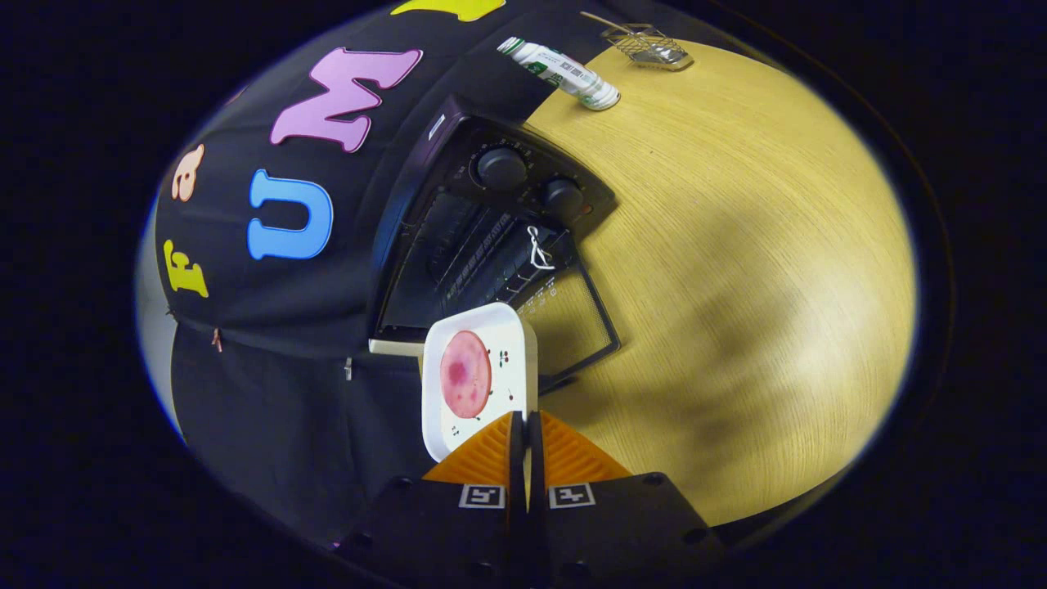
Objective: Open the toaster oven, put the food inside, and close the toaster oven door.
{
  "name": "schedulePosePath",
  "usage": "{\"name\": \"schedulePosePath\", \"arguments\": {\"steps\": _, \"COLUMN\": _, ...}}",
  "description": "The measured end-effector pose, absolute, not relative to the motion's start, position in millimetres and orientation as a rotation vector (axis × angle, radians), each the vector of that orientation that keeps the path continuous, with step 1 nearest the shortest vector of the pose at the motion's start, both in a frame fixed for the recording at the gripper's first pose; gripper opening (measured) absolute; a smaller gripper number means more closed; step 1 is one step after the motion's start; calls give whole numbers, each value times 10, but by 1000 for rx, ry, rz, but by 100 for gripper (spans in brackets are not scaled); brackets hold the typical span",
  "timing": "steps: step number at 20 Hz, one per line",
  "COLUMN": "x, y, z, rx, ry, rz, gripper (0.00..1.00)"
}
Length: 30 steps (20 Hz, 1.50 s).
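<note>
The slice of meat [465, 374], round and pink with a darker patch near its middle, lies on a white square plate [507, 327] printed with small cherries. The plate is seen tilted, its near rim pinched between the fingers of the gripper [524, 419], which are pressed almost together on that edge; the plate stretches away from the fingertips toward the toaster oven [491, 221]. The oven is black, with two round knobs [501, 166] beside its cavity, and its glass door [577, 319] is folded down flat on the wooden table [736, 286], just beyond the plate. The small writing on the oven's front and door is too fine to read. Well beyond the oven, a white tube [564, 74] with green print, unreadable, lies near a wire basket [650, 45].
</note>
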<state>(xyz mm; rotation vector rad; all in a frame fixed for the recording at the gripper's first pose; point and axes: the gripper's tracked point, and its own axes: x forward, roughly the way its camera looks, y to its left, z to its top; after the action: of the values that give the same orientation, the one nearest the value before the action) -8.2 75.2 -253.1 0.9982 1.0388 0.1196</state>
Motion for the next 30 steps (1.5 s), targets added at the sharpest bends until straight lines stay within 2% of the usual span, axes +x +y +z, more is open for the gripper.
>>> {"name": "schedulePosePath", "arguments": {"steps": 16, "x": 1253, "y": 1091, "z": -2769, "rx": 1214, "ry": 738, "rz": -190, "gripper": 5}}
{"name": "schedulePosePath", "arguments": {"steps": 23, "x": 1633, "y": 1127, "z": -2898, "rx": 1247, "ry": 630, "rz": -266, "gripper": 7}}
{"name": "schedulePosePath", "arguments": {"steps": 25, "x": 1650, "y": 1204, "z": -2803, "rx": 1268, "ry": 615, "rz": -225, "gripper": 12}}
{"name": "schedulePosePath", "arguments": {"steps": 26, "x": 1623, "y": 1302, "z": -2781, "rx": 1279, "ry": 631, "rz": -191, "gripper": 19}}
{"name": "schedulePosePath", "arguments": {"steps": 30, "x": 1262, "y": 1546, "z": -2608, "rx": 1271, "ry": 721, "rz": -73, "gripper": 100}}
